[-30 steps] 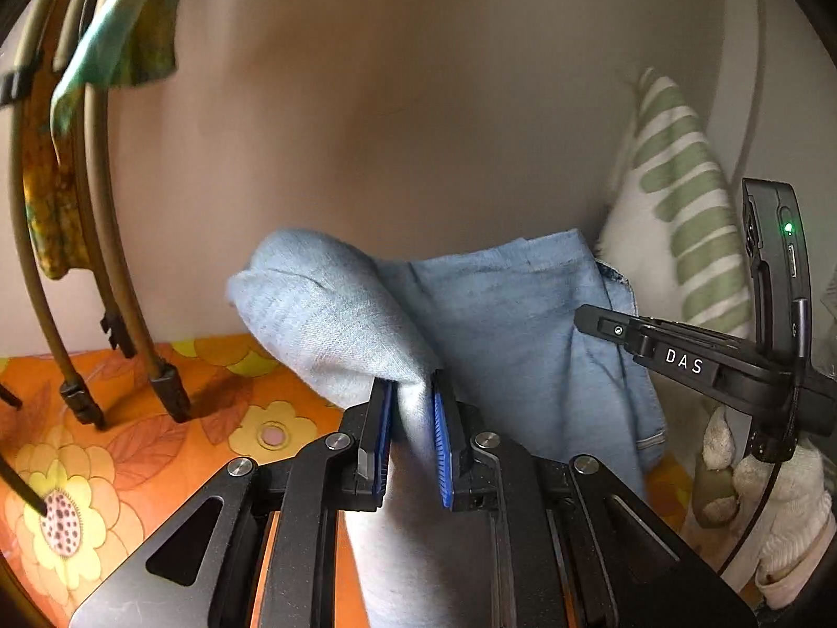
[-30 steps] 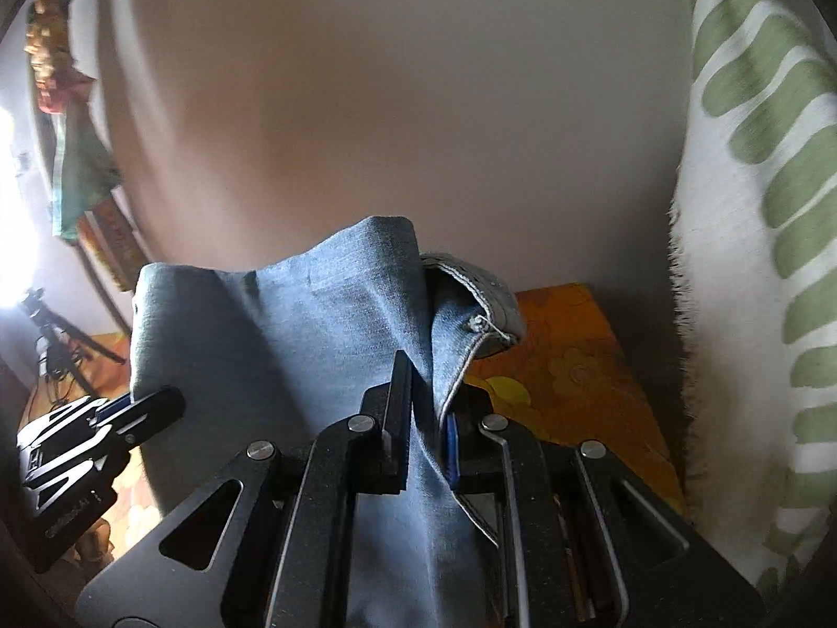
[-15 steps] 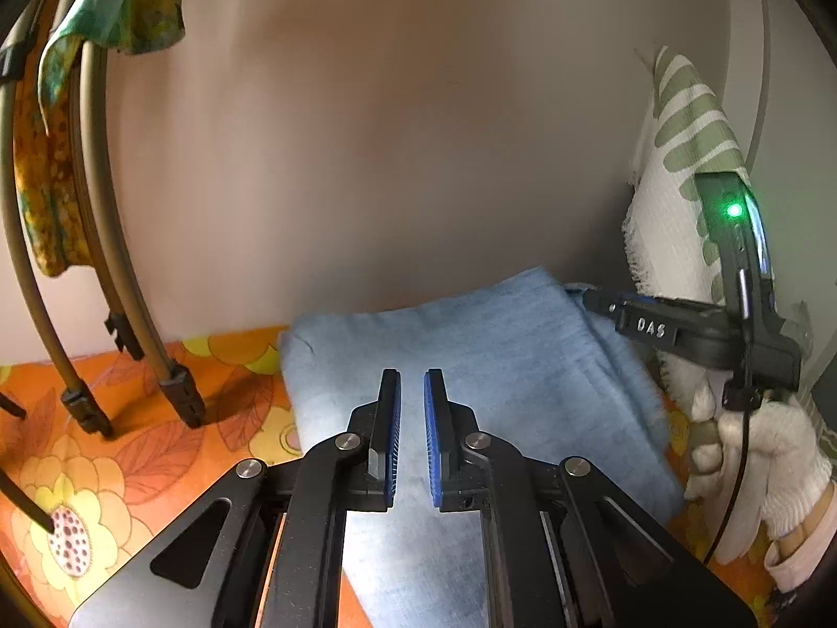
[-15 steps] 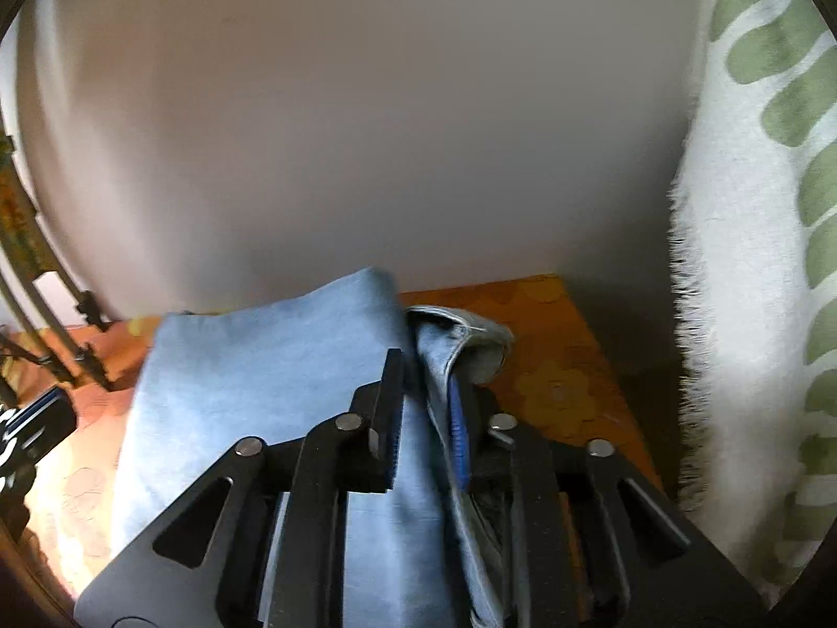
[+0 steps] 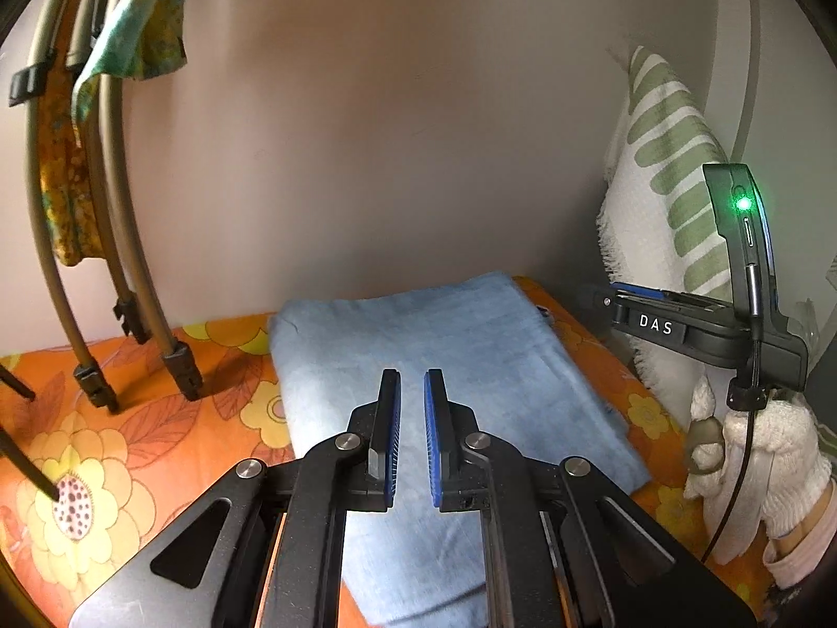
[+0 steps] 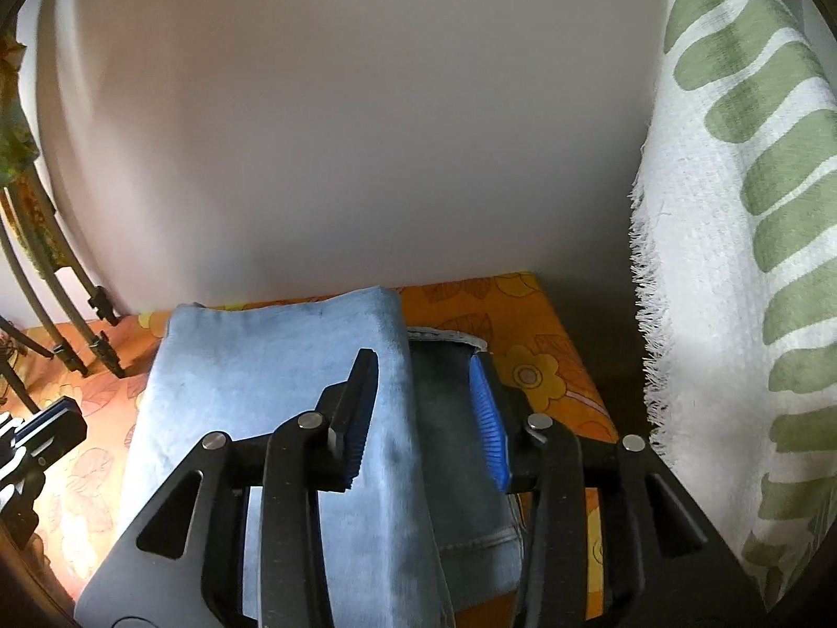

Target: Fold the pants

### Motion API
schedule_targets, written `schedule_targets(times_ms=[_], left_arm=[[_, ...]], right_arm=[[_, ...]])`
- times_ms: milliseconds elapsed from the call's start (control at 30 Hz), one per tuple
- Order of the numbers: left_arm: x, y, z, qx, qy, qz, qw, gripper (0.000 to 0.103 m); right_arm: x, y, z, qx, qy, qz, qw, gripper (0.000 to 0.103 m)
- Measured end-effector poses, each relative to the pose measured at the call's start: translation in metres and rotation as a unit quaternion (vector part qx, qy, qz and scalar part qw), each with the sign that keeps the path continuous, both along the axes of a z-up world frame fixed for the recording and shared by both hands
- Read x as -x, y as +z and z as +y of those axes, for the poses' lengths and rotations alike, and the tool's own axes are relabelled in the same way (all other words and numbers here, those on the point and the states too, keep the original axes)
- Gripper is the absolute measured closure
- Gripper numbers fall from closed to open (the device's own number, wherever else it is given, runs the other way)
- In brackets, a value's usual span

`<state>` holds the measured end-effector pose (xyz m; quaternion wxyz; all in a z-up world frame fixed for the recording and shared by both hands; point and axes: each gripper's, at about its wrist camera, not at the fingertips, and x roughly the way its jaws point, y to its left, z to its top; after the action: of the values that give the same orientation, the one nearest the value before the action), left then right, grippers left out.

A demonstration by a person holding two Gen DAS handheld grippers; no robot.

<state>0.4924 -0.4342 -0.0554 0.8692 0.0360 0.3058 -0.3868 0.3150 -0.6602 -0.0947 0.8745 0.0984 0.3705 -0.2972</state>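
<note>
A: While one folded pair of pants (image 5: 439,345) lies flat on the orange floral cloth (image 5: 104,471) against the wall (image 5: 392,131), what flanks it?
B: Striped towel (image 6: 732,272) right. Left gripper (image 5: 412,437) nearly closed, empty; right gripper (image 6: 426,418) opening, straddling the fold edge, not pressing.

— Orange floral cloth (image 5: 131,450) spread flat over the bench, big yellow blooms and brown leaf outlines.
— Tan curved tubes (image 5: 120,240) at the left, black feet planted on that cloth; green-and-yellow patterned fabric (image 5: 141,36) draped over the tops.
— Plain pale wall (image 6: 340,131) behind.
— White fringed throw with green bars (image 6: 743,261) hanging at the right edge.
</note>
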Motion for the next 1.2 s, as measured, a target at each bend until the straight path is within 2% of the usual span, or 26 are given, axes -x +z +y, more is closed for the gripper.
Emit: schedule_targets(times_ms=[33, 400, 467, 667, 767, 800, 867, 1000, 1033, 1133, 1200], left_arm=[[0.003, 0.001, 0.002, 0.0, 0.0, -0.001, 1.0, 0.096], [0.038, 0.018, 0.031, 0.001, -0.001, 0.005, 1.0, 0.095], [0.046, 0.022, 0.037, 0.002, -0.002, 0.005, 1.0, 0.095], [0.065, 0.028, 0.054, 0.01, 0.001, 0.016, 0.9998, 0.095], [0.074, 0.029, 0.062, 0.009, 0.002, 0.022, 0.9997, 0.095], [0.079, 0.03, 0.067, 0.01, 0.003, 0.023, 0.9997, 0.093], [0.087, 0.033, 0.076, 0.012, 0.006, 0.024, 0.9996, 0.08], [0.105, 0.042, 0.096, 0.019, 0.009, 0.026, 0.9994, 0.076], [0.109, 0.045, 0.101, 0.02, 0.008, 0.028, 0.9994, 0.074], [0.126, 0.054, 0.117, 0.024, 0.003, 0.032, 0.9992, 0.054], [0.139, 0.061, 0.128, 0.027, 0.007, 0.028, 0.9992, 0.051]], right_arm=[[0.003, 0.002, 0.002, 0.002, 0.0, 0.0, 1.0, 0.058], [0.041, 0.021, 0.029, -0.003, 0.0, -0.007, 1.0, 0.056], [0.052, 0.026, 0.035, -0.005, 0.001, -0.011, 1.0, 0.047], [0.079, 0.038, 0.054, -0.004, 0.005, -0.017, 1.0, 0.044], [0.092, 0.041, 0.064, -0.008, 0.004, -0.023, 1.0, 0.037], [0.095, 0.042, 0.068, -0.008, 0.004, -0.023, 1.0, 0.037], [0.104, 0.045, 0.077, -0.008, 0.005, -0.022, 1.0, 0.037], [0.118, 0.054, 0.101, 0.003, 0.008, -0.022, 1.0, 0.036], [0.122, 0.057, 0.107, 0.003, 0.01, -0.024, 1.0, 0.033], [0.136, 0.069, 0.128, 0.007, 0.01, -0.039, 0.999, 0.021], [0.143, 0.078, 0.144, 0.019, 0.01, -0.042, 0.999, 0.018]])
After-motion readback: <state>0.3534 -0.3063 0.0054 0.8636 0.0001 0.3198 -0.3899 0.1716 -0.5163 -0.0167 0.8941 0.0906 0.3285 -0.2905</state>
